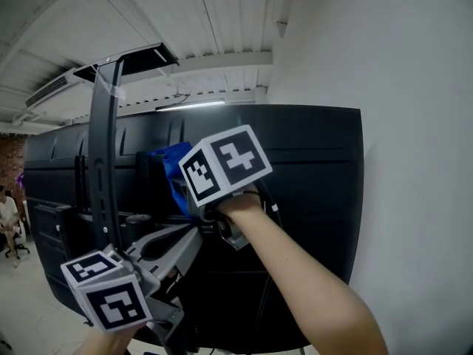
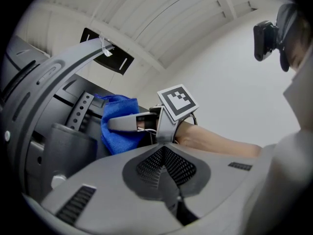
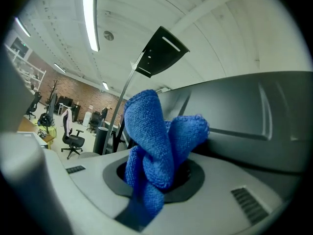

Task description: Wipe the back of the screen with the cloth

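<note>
Pinching the blue cloth (image 3: 149, 136), your right tool (image 3: 157, 182) holds it up at the black back of the screen (image 1: 310, 183), just ahead of its jaws. Your left tool (image 2: 164, 155), jaws together and empty, hangs lower, beside the stand arm (image 1: 103, 154).

A tall grey pole (image 1: 103, 161) stands up with a flat black plate (image 1: 137, 59) on its top, just under the white ceiling (image 1: 185, 21), and a plain white wall (image 1: 414, 87) is on the right. A long light (image 3: 90, 18) shines on the ceiling. Far off on the left are a red brick wall (image 3: 73, 89), a black chair on wheels (image 3: 73, 141) and a person (image 1: 7, 217) sitting down.
</note>
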### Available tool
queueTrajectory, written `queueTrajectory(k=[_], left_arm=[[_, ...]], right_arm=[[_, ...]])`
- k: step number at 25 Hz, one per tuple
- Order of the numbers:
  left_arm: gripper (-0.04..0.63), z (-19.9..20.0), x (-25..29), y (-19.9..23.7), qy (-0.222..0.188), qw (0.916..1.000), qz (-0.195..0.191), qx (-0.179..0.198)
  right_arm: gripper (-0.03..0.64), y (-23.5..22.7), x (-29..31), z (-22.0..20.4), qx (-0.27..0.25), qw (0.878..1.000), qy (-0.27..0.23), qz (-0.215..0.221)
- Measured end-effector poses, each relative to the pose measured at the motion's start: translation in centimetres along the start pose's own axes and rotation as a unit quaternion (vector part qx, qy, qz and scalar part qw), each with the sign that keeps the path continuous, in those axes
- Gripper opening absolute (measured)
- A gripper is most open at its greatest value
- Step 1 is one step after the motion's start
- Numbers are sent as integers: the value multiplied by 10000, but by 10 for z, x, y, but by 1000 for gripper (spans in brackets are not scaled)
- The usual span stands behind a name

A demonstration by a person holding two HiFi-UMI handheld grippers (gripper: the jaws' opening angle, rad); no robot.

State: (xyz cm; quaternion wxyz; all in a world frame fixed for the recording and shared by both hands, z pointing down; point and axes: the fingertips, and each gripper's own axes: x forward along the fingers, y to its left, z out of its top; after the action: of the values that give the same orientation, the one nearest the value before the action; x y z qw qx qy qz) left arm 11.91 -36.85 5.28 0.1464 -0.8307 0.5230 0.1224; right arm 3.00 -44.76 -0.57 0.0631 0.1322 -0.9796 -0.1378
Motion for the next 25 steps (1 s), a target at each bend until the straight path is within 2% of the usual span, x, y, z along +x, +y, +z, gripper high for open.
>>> queueTrajectory(k=[7,13,18,25], left_arm=[[9,-18,31,-28,53,9994,-313,-116],[9,-35,61,-60,125,9978,-619,-202],[9,-47,79,-81,156,9965,-781,-261],[9,-65,97,-99,263,9950,-897,-346]], right_arm=[[86,-55,-69,-22,165,9976,-223,-642],[86,-108,-141,-55,390,9901,-427,-1278],[86,-154,-206,-86,643,9787,-636,-1845],[86,-209,-291,-123,1044,9559,-954,-2573]])
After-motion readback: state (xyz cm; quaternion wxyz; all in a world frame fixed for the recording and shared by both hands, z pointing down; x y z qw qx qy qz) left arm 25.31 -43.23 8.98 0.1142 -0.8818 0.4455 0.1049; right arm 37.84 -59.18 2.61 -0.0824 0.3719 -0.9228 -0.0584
